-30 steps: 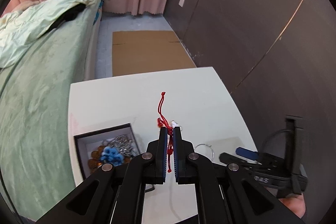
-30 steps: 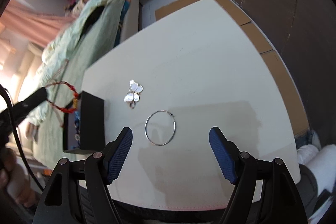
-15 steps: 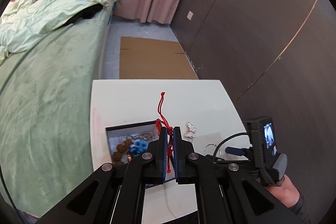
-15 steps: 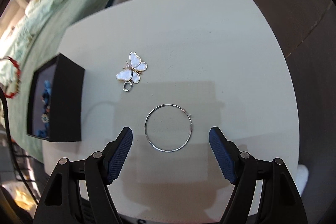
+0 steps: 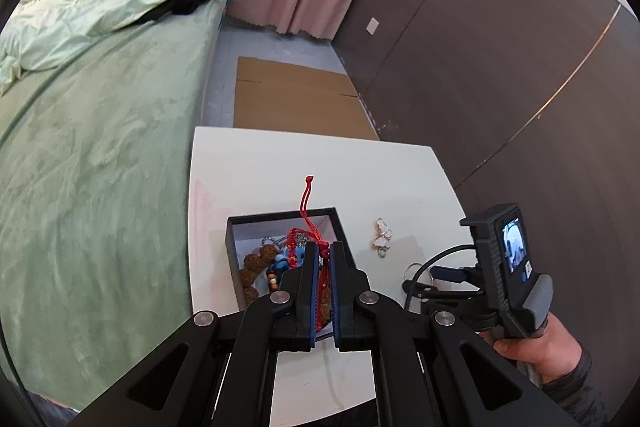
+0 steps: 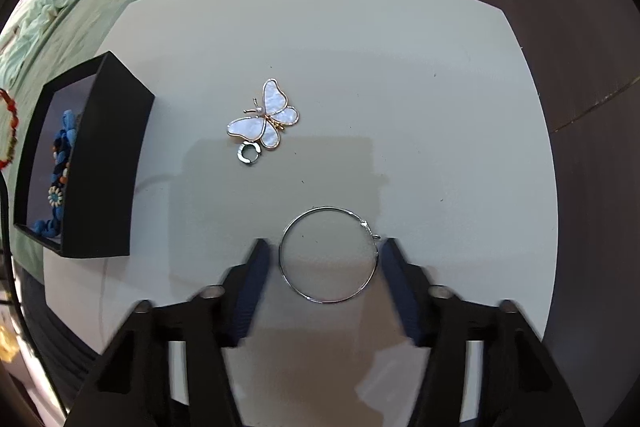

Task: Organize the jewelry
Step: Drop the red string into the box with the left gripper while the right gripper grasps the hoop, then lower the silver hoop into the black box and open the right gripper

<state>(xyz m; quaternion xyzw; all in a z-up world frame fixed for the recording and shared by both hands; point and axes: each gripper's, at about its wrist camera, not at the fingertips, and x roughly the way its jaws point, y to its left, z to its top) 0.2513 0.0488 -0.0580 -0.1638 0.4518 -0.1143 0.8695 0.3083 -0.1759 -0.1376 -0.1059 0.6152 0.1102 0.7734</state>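
Your right gripper (image 6: 326, 259) stands released, its fingers flanking the hoop earring (image 6: 329, 254) that lies flat on the table (image 6: 440, 87), directly between the pads. Farther ahead and leftward lies the butterfly brooch (image 6: 264, 117). Your left gripper (image 5: 325, 255), clenched on the red cord bracelet (image 5: 307, 211), hangs over the black box (image 5: 280, 217).

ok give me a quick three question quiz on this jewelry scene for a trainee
1. True or false: the left hand-held gripper is shut on the red cord bracelet.
2. Which item lies between the fingers of the right hand-held gripper? A) butterfly brooch B) silver hoop C) small ring
3. Fill in: the left one hangs over the black ____.

Key: 1 true; 2 B; 3 box.
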